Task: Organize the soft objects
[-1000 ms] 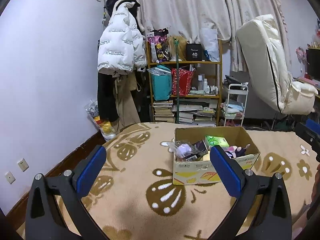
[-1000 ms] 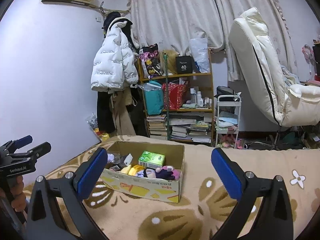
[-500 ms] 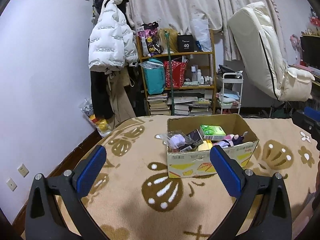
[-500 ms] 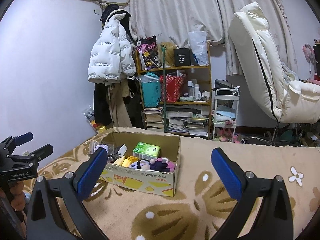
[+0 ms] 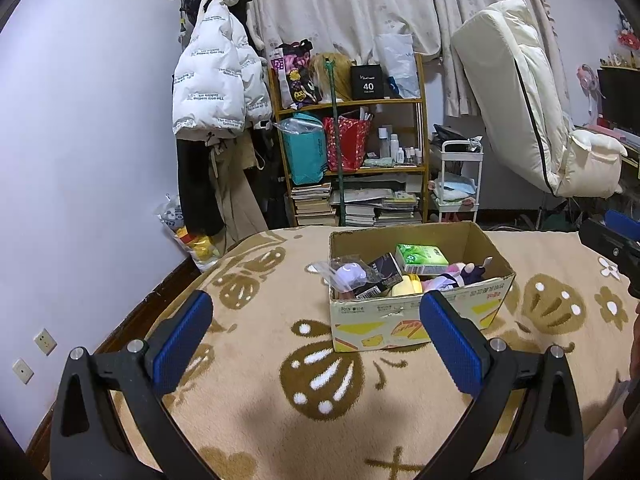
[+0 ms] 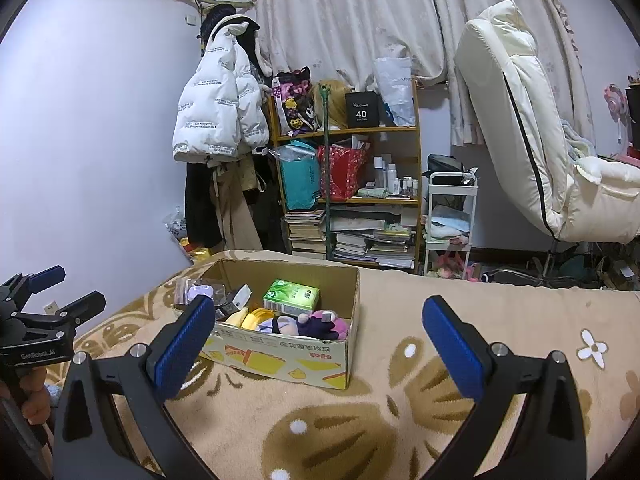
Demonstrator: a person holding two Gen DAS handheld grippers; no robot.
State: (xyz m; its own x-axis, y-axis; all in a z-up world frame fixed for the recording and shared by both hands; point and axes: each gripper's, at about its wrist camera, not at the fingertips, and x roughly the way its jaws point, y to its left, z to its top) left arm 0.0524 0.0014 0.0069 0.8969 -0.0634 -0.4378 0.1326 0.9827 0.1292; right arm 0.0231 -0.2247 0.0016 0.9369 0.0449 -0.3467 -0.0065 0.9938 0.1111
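An open cardboard box (image 5: 420, 322) (image 6: 280, 354) stands on a beige patterned blanket. It holds a green tissue pack (image 5: 421, 258) (image 6: 292, 297), a purple plush toy (image 5: 464, 274) (image 6: 316, 323), yellow soft items (image 5: 406, 286) (image 6: 252, 318), a black packet (image 5: 378, 276) and a bagged lilac item (image 5: 348, 274) (image 6: 200, 292). My left gripper (image 5: 316, 330) is open and empty, just short of the box's front left. My right gripper (image 6: 318, 334) is open and empty, in front of the box's right end. Each gripper shows at the edge of the other view.
The blanket (image 5: 260, 380) (image 6: 480, 320) covers a bed. Behind it stand a cluttered shelf (image 5: 356, 152), a white jacket on a rack (image 5: 212, 92), a small white trolley (image 5: 460, 184) and a tilted cream mattress (image 5: 520, 100). A purple wall is on the left.
Both grippers have come closer to the box and tilted down a little. The box now sits larger and lower in both views. Both stay open.
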